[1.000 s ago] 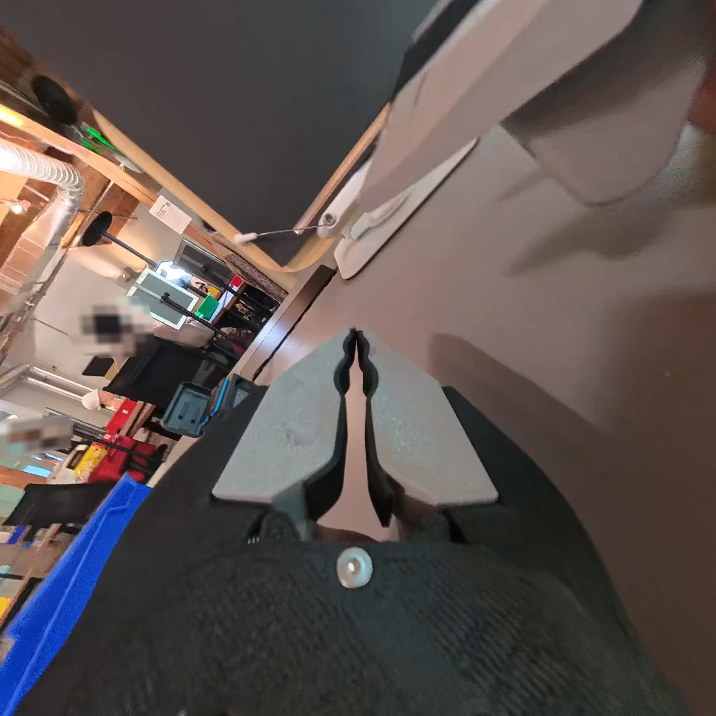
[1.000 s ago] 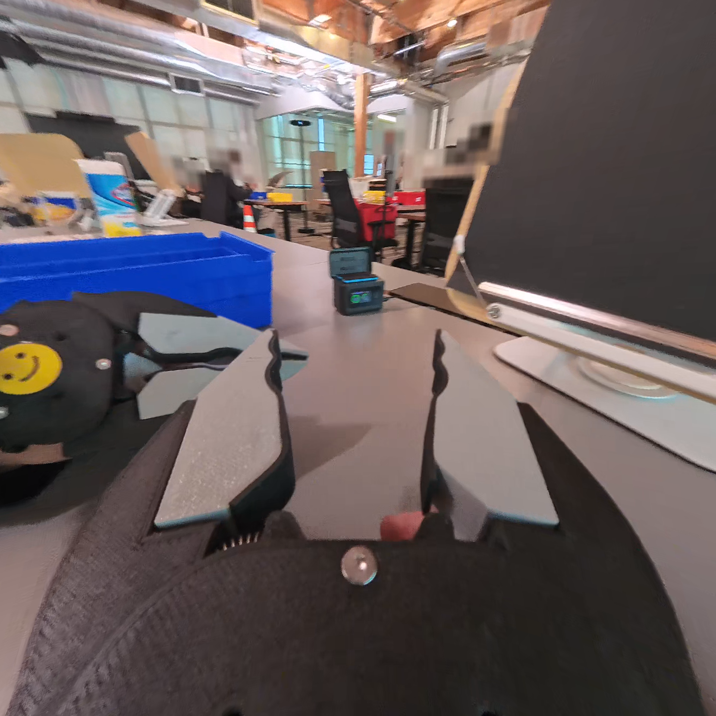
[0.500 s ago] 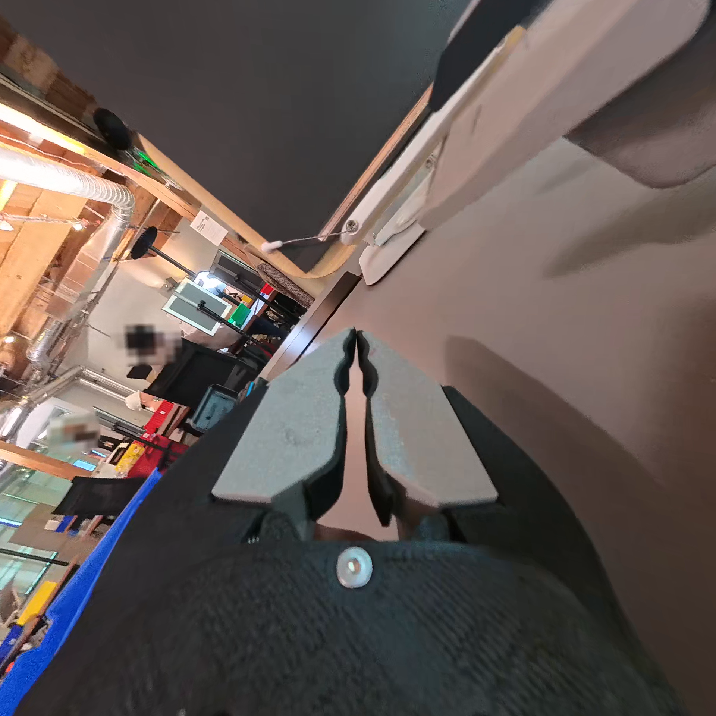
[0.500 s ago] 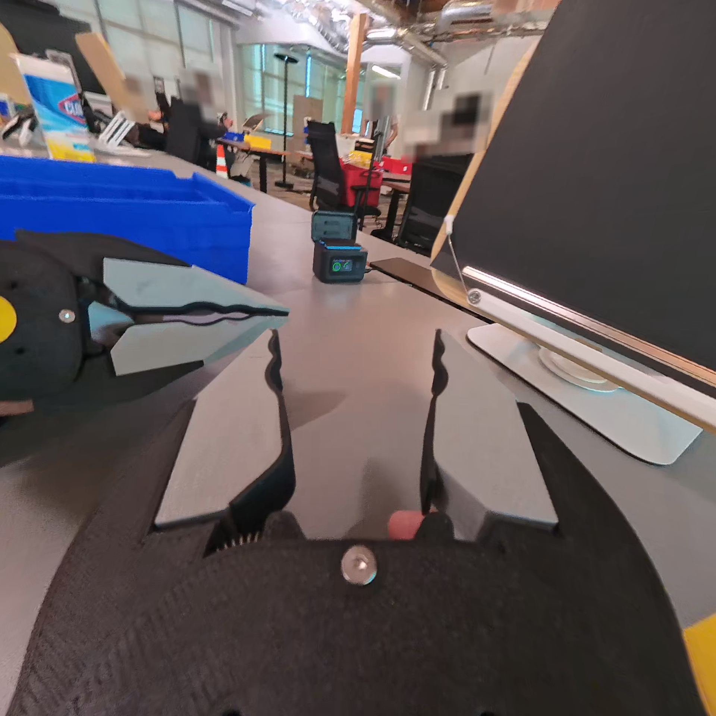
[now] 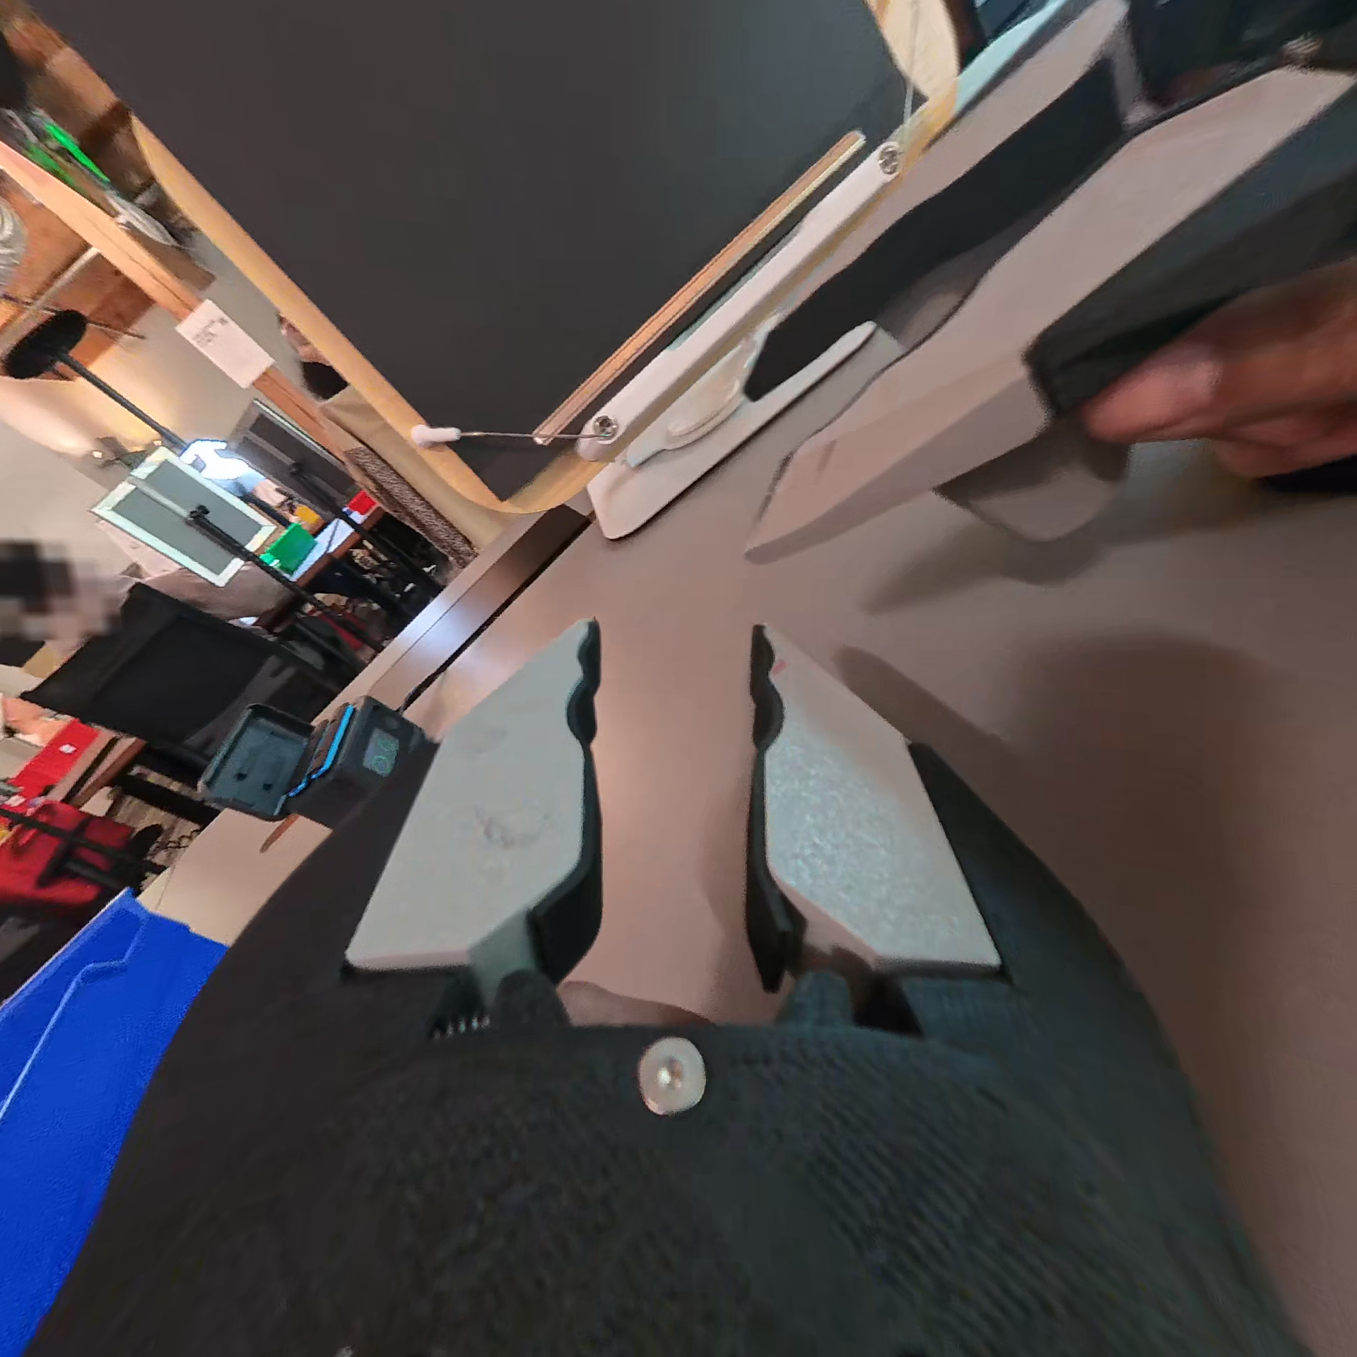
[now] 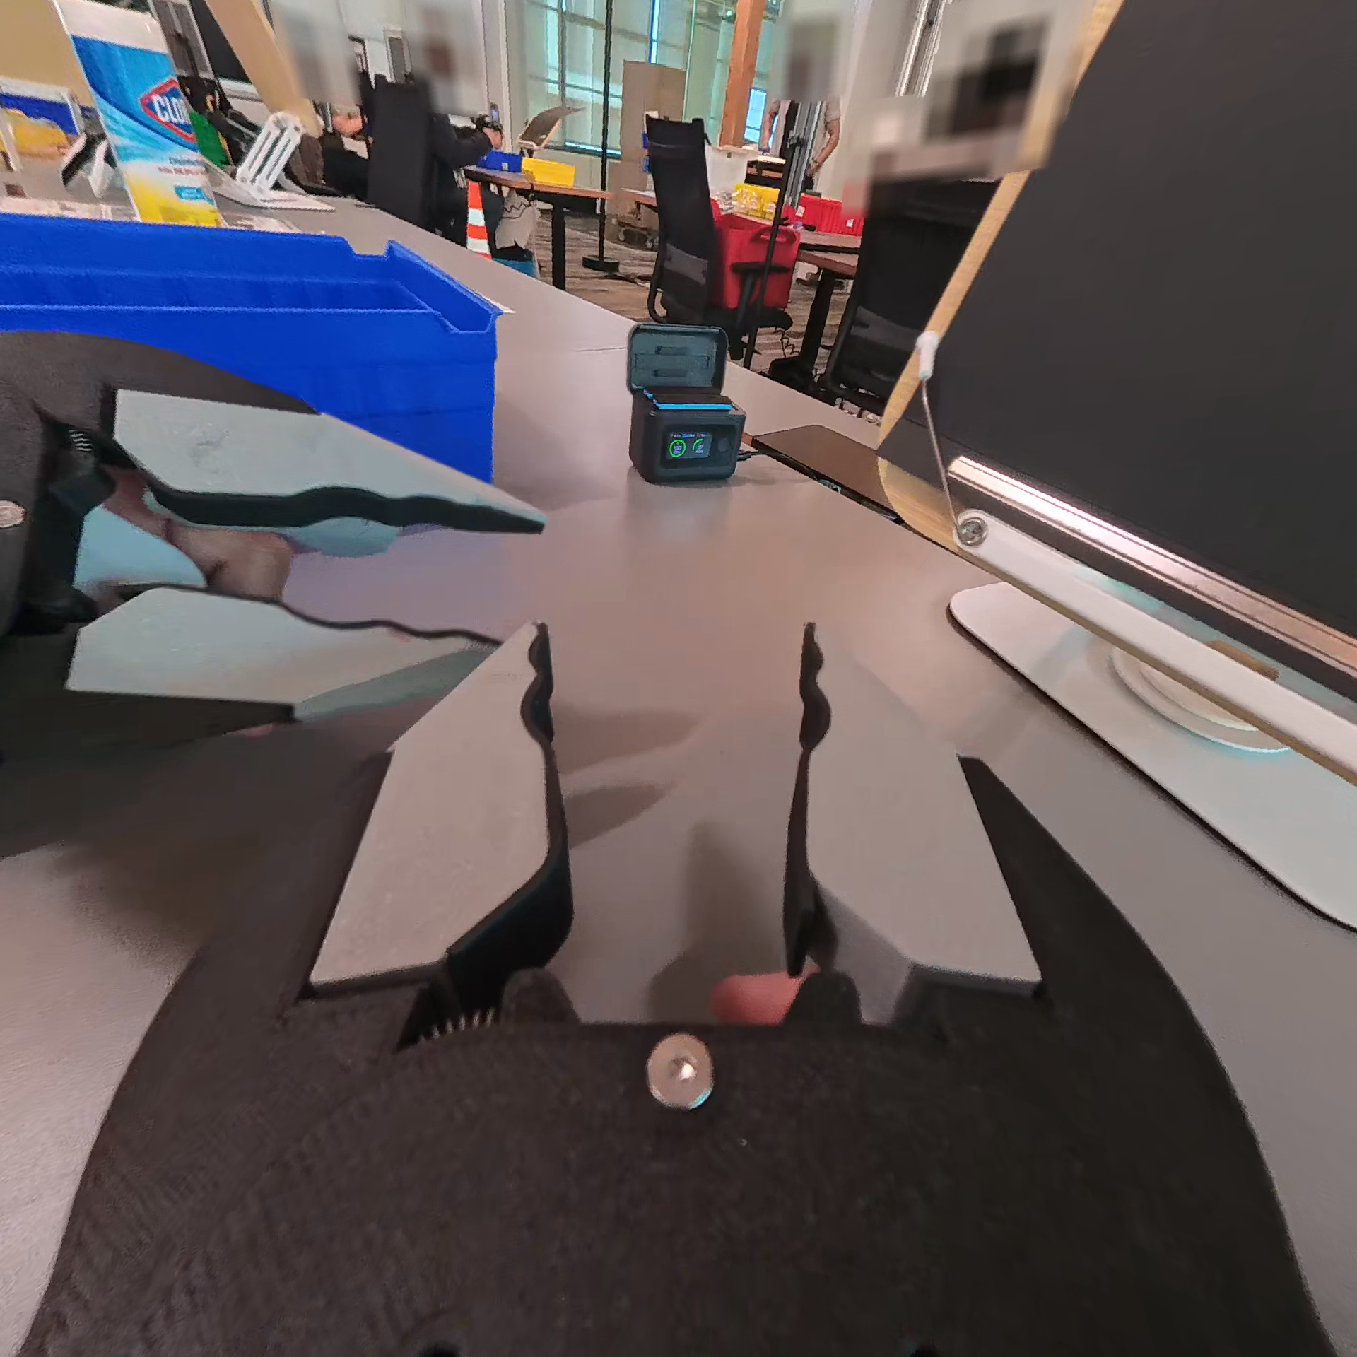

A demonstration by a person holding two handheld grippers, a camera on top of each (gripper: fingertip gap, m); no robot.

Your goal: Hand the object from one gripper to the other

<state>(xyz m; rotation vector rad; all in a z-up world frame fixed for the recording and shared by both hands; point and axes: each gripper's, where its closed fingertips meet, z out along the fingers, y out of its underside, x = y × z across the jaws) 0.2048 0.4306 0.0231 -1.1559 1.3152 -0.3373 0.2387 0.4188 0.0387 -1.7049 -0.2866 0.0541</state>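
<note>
My left gripper [image 5: 672,639] is open and empty, tilted over the grey table [image 5: 954,734]. My right gripper [image 6: 674,631] is open and empty, low over the same table [image 6: 661,573]. In the right wrist view the left gripper [image 6: 514,584] reaches in from the left, jaws apart, its lower fingertip close to my right gripper's left finger [image 6: 455,830]. In the left wrist view one pale finger [image 5: 918,440] of the right gripper shows at the upper right, with a hand [image 5: 1234,389] on it. No object to hand over shows in either gripper.
A dark monitor [image 6: 1175,294] on a pale base [image 6: 1175,778] stands at the right. A small black case with a lit screen [image 6: 686,433] sits ahead. A blue bin [image 6: 257,316] stands at the left, behind the left gripper. A wipes canister [image 6: 139,117] stands behind it.
My left gripper has opened; it was shut before. It has moved closer to my right gripper, which stays open and has moved forward.
</note>
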